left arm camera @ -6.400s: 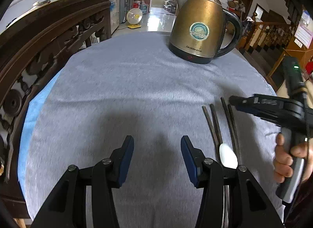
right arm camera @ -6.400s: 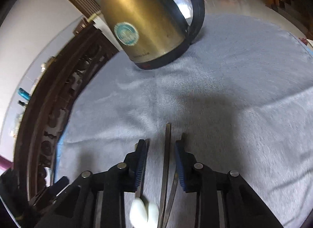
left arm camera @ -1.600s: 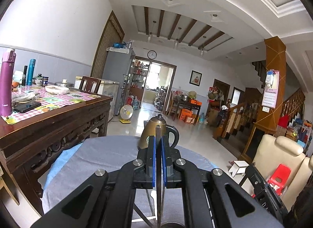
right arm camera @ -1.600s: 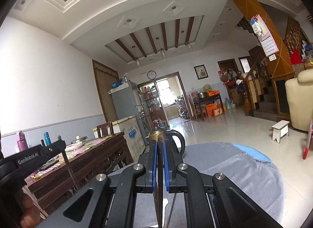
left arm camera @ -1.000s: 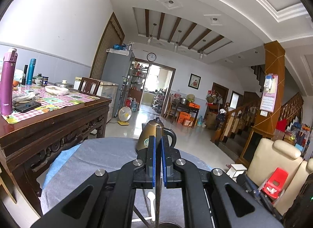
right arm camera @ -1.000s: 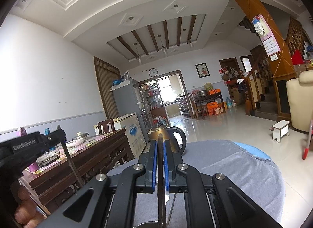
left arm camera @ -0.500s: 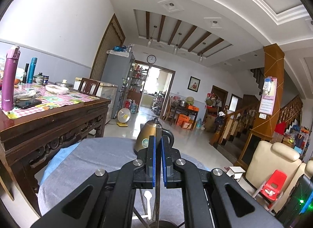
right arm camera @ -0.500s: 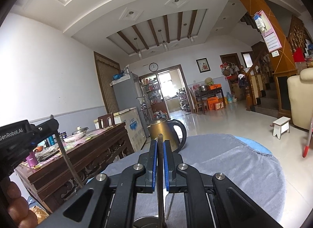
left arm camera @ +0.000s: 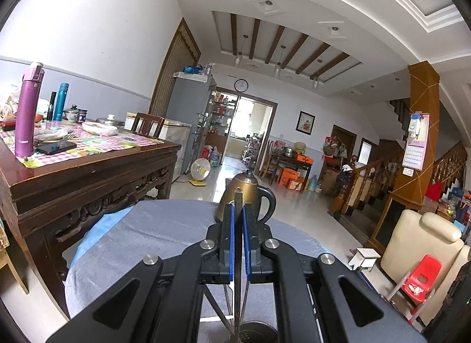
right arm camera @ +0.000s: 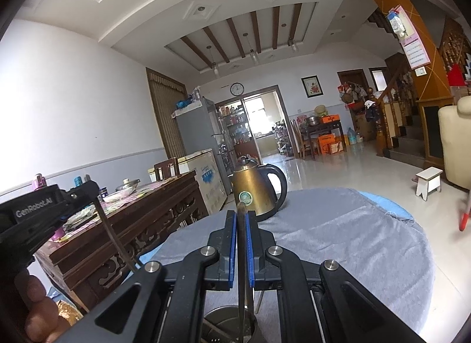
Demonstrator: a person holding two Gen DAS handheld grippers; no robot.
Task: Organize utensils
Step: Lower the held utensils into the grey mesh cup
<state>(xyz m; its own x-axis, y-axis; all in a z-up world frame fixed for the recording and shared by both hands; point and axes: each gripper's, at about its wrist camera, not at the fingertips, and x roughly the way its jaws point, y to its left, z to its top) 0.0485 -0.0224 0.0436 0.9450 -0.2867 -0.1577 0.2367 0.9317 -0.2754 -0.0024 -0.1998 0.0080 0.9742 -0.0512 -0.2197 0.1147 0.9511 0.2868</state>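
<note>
My left gripper (left arm camera: 238, 242) is shut on a dark chopstick (left arm camera: 238, 201) held upright, its lower end above a round metal utensil holder (left arm camera: 257, 331) at the bottom edge. My right gripper (right arm camera: 241, 245) is shut on another dark chopstick (right arm camera: 242, 210), its lower end inside the same metal holder (right arm camera: 226, 323). The left gripper (right arm camera: 44, 210) and its chopstick (right arm camera: 113, 242) also show at the left of the right wrist view. More chopsticks (left arm camera: 216, 304) lie on the grey cloth below the left gripper.
A brass electric kettle (left arm camera: 245, 192) stands at the far side of the round table with the grey cloth (right arm camera: 353, 242). A carved wooden table (left arm camera: 88, 178) with bottles and dishes stands to the left. A cream armchair (left arm camera: 424, 251) and a red child chair (left arm camera: 421, 281) are to the right.
Both grippers, each shut on a chopstick, have sunk slightly toward the metal holder. The kettle and table sit a little higher in both views.
</note>
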